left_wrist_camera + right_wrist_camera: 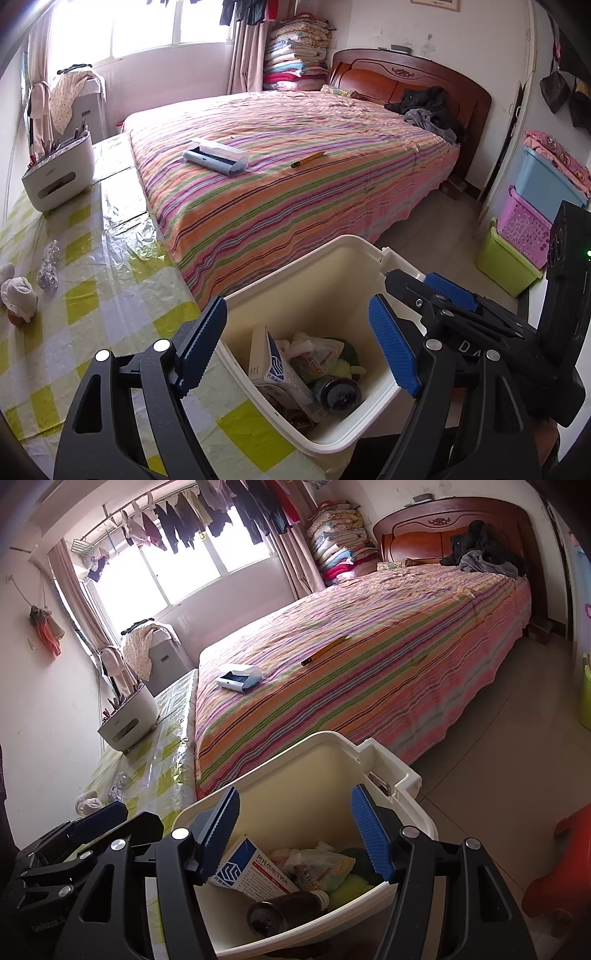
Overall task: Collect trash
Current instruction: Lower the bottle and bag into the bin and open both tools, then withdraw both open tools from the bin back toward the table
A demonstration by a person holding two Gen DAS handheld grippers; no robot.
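Blue ribbed pads of my left gripper point(297, 345) standing wide apart, gripping nothing, hovering over the white bin point(332, 258) at lower centre, my right gripper point(295, 834) likewise parted and empty, bin's near rim cut off, trash point(317, 864) jumbled, hard to distinguish.

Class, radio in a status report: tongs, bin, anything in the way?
Both tongs, left and right, open and empty over bin. Box, bottle inside. Nothing blocking.
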